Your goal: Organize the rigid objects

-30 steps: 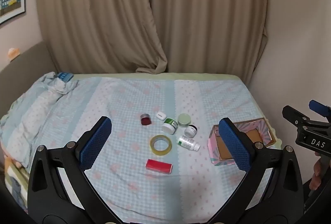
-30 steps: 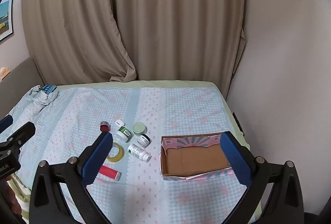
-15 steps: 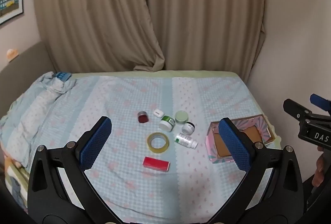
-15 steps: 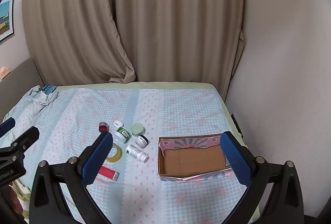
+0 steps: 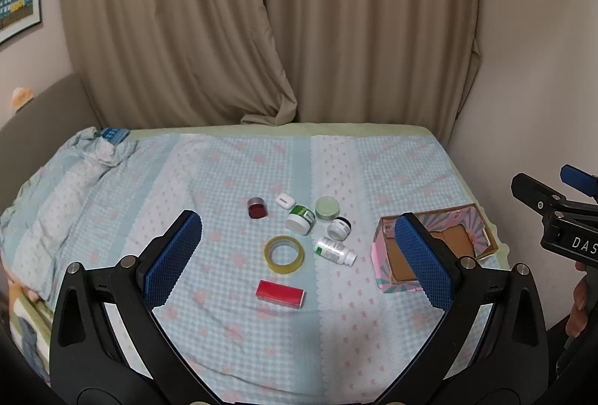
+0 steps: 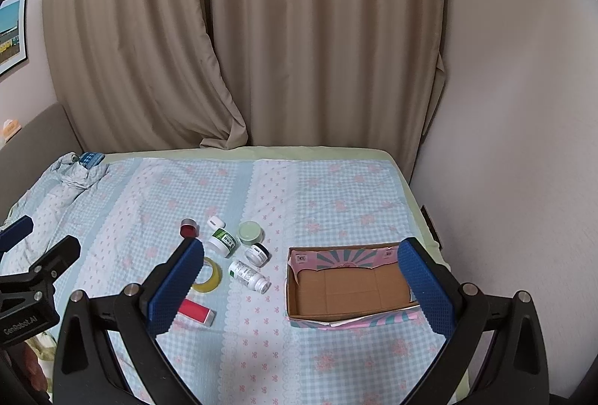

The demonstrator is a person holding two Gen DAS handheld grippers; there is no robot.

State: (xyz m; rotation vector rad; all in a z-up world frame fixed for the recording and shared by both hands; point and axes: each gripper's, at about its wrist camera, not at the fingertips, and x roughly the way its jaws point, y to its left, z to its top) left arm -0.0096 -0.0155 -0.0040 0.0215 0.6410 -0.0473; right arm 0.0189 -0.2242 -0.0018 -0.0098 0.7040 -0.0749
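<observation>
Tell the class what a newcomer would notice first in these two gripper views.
First, the cluster of small things mid-bed: a tape roll, a red box nearer the camera, and a white bottle lying on its side. To their right sits the open cardboard box, showing only bare cardboard. Both grippers, left and right, hang above the bed, fingers wide apart, holding nothing.

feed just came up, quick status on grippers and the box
Left hand-held gripper open, empty. Right hand-held gripper open, empty. Cardboard box empty; tape roll, pill bottle, jars beside it on the bed. Nothing blocking.
</observation>
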